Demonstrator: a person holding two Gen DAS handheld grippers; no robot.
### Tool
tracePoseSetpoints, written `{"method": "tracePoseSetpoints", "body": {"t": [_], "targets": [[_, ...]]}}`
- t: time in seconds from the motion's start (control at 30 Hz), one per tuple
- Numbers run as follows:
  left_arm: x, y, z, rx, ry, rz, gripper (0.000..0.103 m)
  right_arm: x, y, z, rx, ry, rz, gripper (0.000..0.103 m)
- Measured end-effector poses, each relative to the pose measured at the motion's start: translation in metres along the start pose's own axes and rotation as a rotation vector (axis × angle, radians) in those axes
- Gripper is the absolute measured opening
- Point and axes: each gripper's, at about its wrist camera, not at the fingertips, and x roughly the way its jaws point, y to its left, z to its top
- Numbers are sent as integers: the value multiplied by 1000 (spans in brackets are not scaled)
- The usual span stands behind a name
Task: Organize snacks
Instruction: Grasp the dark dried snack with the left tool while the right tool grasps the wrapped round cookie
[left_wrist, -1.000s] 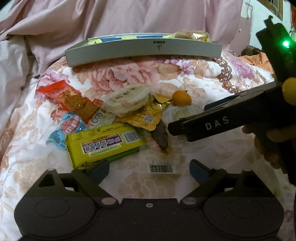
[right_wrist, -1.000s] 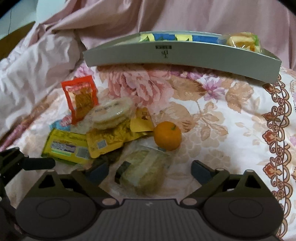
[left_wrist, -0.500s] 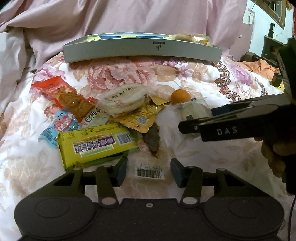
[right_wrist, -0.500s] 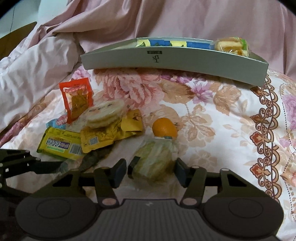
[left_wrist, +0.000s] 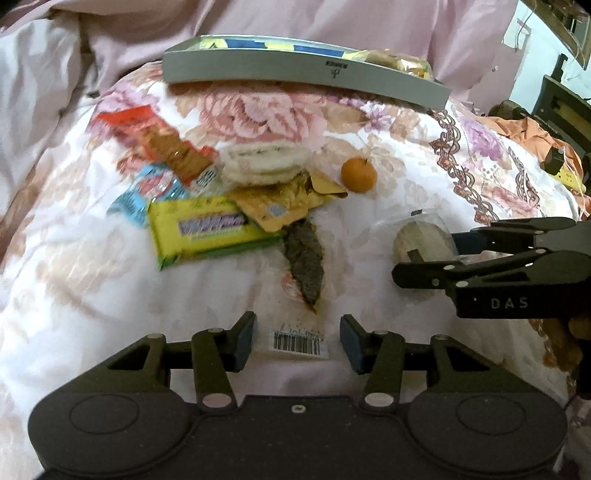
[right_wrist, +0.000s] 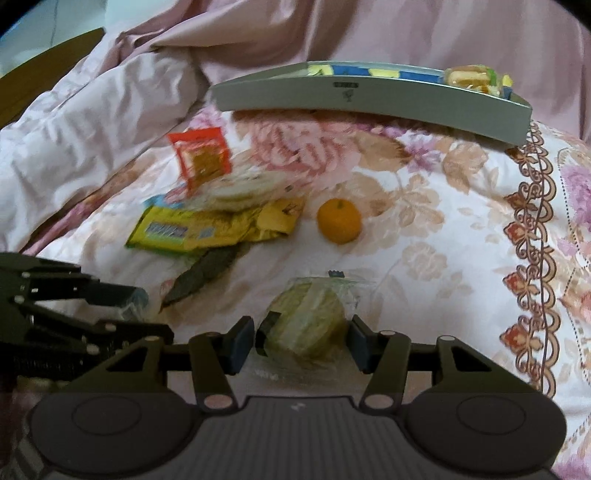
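The clear-wrapped round cake (right_wrist: 308, 328) is now sitting pinched in the right tongs (right_wrist: 301, 341), which have just narrowed from wide; the left tongs (left_wrist: 297, 341) have narrowed likewise around the barcoded clear packet (left_wrist: 299, 341) on the bed (left_wrist: 369, 122), so both are heading for the grey tray (right_wrist: 369, 99)

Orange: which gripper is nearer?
Right. The right gripper sits just below the orange, around a wrapped cake; the left gripper is farther, lower-left.
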Motion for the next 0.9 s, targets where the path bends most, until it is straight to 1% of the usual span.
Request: {"method": "tracePoseSetpoints", "body": {"t": [0.1,0.13,0.17,0.2,0.27,0.37,0.4,0.53,0.77,0.8,0.87,0.9], "targets": [[-5,3,-4,1,-1,17,52,-8,6,-5,-17,6,7,59],[-5,3,-3,-2,-2,22,54,-9,6,-6,-17,5,10,60],[-4,3,-2,-1,-4,31,58,-10,7,-7,-16,2,10,60],[-2,2,-2,9,-7,41,60,-10,7,-7,-17,-1,6,61],[0,-1,-1,43,-18,56,69,-9,6,-9,-17,-8,-5,64],[6,-7,2,104,-42,75,77,-7,3,-10,2,-24,-9,71],[8,-8,3,119,-47,78,78,-6,2,-10,5,-31,-12,75],[18,-11,9,163,-57,81,79,-3,2,-10,-11,-55,-37,81],[28,-15,12,224,-66,99,78,4,4,-13,-30,-69,-74,86],[28,-15,12,225,-66,97,77,5,4,-13,-30,-70,-75,87],[29,-14,12,217,-68,81,67,6,4,-14,-29,-72,-74,87],[29,-15,12,214,-68,73,64,6,4,-14,-30,-73,-74,88]]}}
